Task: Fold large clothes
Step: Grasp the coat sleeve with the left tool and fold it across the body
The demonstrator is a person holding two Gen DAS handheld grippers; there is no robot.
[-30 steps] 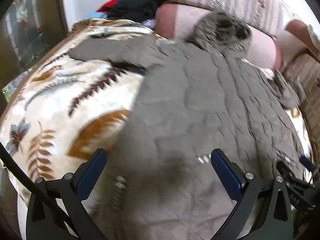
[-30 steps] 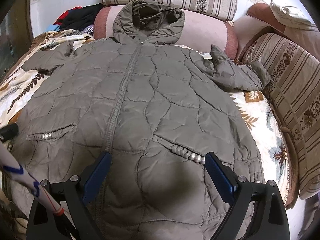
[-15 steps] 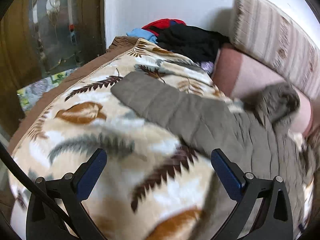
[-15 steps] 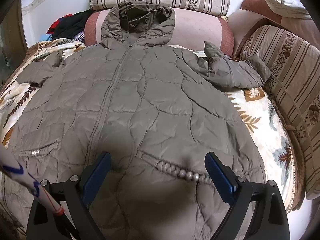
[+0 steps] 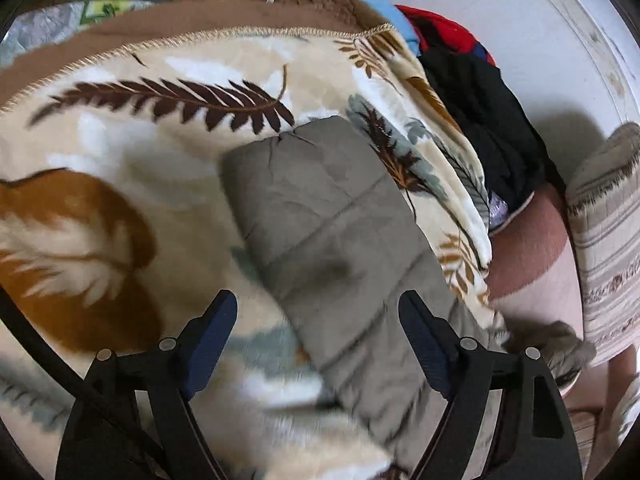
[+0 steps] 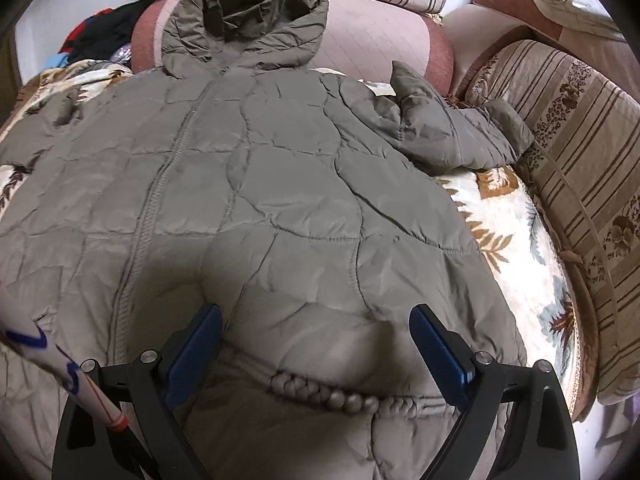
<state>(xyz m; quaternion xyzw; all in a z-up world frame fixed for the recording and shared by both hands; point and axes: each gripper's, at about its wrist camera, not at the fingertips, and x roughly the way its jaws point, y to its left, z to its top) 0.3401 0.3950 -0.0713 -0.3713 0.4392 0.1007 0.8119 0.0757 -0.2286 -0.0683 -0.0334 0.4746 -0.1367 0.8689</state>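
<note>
Coat, an olive quilted garment with a hood, lies front-up and spread flat on the leaf-patterned blanket, with its zipper running away from our right fingers toward the hood, which rests against the pink bolster. We hold the right gripper over the lower front of the coat; its fingers stand well apart with nothing between the pads, and the beaded pocket trim lies just below and between them. Beyond the right-hand finger, the coat's far sleeve lies bunched beside the striped cushion. We hold the left gripper over the other sleeve, which extends flat across the blanket from between the fingers to a cuff ahead of them. The left fingers have just been closing but remain apart; the sleeve passes between them, and the pads do not press on it. Past the sleeve, ahead and toward the right-hand finger, a pile of black, red and blue clothes sits against the white wall.
</note>
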